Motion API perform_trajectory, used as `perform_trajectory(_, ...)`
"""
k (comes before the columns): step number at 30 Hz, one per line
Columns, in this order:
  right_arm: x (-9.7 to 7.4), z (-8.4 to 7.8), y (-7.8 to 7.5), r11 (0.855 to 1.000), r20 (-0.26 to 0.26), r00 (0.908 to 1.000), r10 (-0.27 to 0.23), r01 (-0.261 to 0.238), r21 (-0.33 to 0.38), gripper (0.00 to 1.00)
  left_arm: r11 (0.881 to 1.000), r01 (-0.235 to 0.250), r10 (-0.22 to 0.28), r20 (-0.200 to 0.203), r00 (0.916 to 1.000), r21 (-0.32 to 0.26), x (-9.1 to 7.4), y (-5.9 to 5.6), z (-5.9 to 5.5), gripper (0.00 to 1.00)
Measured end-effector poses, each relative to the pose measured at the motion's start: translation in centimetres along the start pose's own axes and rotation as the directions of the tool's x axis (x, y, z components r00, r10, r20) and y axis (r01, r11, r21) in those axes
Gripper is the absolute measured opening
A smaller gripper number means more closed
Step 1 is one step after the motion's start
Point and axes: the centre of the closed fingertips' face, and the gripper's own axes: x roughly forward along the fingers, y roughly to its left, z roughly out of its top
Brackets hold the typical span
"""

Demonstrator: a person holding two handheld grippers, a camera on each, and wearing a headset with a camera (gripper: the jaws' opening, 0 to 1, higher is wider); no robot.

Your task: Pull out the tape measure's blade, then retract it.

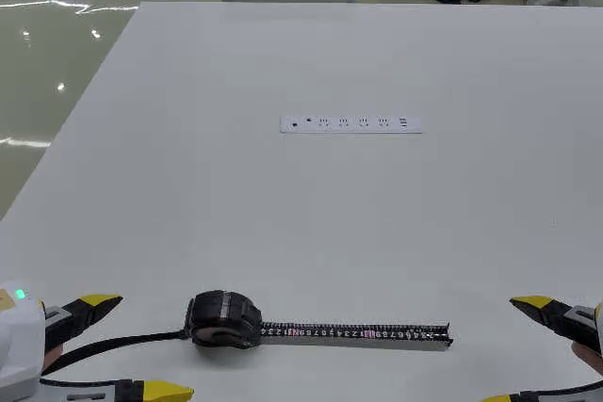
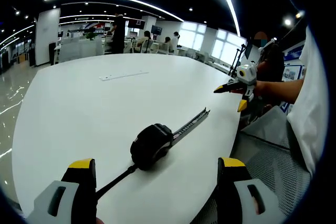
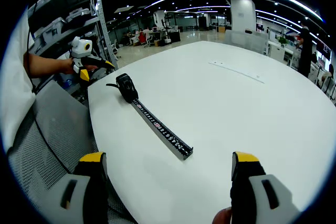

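Observation:
A black tape measure (image 1: 224,319) lies near the front edge of the white table (image 1: 358,214), its blade (image 1: 356,333) drawn out to the right and lying flat. A black wrist strap (image 1: 118,345) trails left from the case. My left gripper (image 1: 127,345) stands open just left of the case, nothing between its yellow-tipped fingers. My right gripper (image 1: 528,350) is open at the right, a short way beyond the blade's end. The left gripper view has the case (image 2: 151,144) ahead of the left gripper (image 2: 152,169). In the right gripper view the blade's hook end (image 3: 184,152) lies ahead of the right gripper (image 3: 170,163).
A white power strip (image 1: 350,123) is set flat into the middle of the table. Shiny floor lies to the left, and a person's legs stand beyond the far edge. Shelving and desks fill the room behind.

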Motion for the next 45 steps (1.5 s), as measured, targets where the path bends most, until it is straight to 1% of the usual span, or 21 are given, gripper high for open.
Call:
perform_trajectory(8, 0.0, 0.1, 0.0, 1.0, 0.004, 1.0, -0.002, 0.002, -0.001, 0.99, 1.0, -0.006, 0.006, 0.001, 1.0, -0.003, 0.3, -0.1, 0.0, 0.93)
perform_trajectory(13, 0.1, 0.3, 0.0, 1.0, 0.011, 0.9999, -0.003, 0.003, -0.006, 0.98, 0.999, -0.031, 0.031, 0.003, 0.9995, -0.008, 0.5, 0.2, 0.2, 0.93)
perform_trajectory(15, 0.1, 0.3, -0.1, 1.0, 0.009, 1.0, -0.001, 0.001, -0.006, 0.98, 0.999, -0.041, 0.042, 0.006, 0.9991, -0.035, 0.5, 0.2, 0.2, 0.93)
perform_trajectory(16, 0.2, 0.3, -0.2, 1.0, 0.01, 1.0, -0.002, 0.002, -0.005, 0.98, 0.997, -0.054, 0.055, 0.014, 0.9984, -0.05, 0.5, 0.4, 0.3, 0.92)
perform_trajectory(18, 0.2, 0.2, -0.2, 1.0, 0.011, 0.9999, 0.001, -0.001, -0.003, 0.98, 0.996, -0.062, 0.063, 0.016, 0.9979, -0.057, 0.5, 0.4, 0.3, 0.92)
perform_trajectory(20, 0.3, 0.3, -0.1, 1.0, 0.013, 0.9999, 0.004, -0.004, -0.004, 0.98, 0.995, -0.072, 0.073, 0.01, 0.9973, -0.075, 0.6, 0.4, 0.1, 0.91)
perform_trajectory(23, 0.4, 0.4, -0.1, 1.0, 0.012, 0.9999, 0.007, -0.007, -0.004, 0.98, 0.994, -0.069, 0.071, 0.015, 0.9974, -0.082, 0.8, 0.2, 0.3, 0.91)
perform_trajectory(28, 0.4, 0.4, -0.2, 1.0, 0.013, 0.9999, 0.007, -0.007, -0.007, 0.98, 0.996, -0.067, 0.069, 0.02, 0.9974, -0.064, 1.1, -0.3, 0.7, 0.9)
perform_trajectory(31, 0.5, 0.3, -0.1, 1.0, 0.012, 0.9999, 0.01, -0.01, -0.004, 0.97, 0.996, -0.07, 0.07, 0.011, 0.9975, -0.047, 1.5, -0.6, 0.8, 0.89)
perform_trajectory(33, 0.5, 0.2, -0.1, 1.0, 0.011, 0.9999, 0.01, -0.01, -0.005, 0.97, 0.996, -0.067, 0.068, 0.017, 0.9976, -0.052, 1.6, -0.8, 1.0, 0.89)
perform_trajectory(38, 0.6, 0.0, -0.1, 1.0, 0.015, 0.9998, 0.013, -0.013, -0.005, 0.97, 0.995, -0.074, 0.076, 0.023, 0.9968, -0.064, 1.8, -0.7, 1.4, 0.89)
perform_trajectory(45, 0.8, 0.1, -0.3, 1.0, 0.021, 0.9996, 0.016, -0.016, -0.003, 0.97, 0.994, -0.077, 0.08, 0.032, 0.9963, -0.08, 2.3, -1.1, 2.3, 0.89)
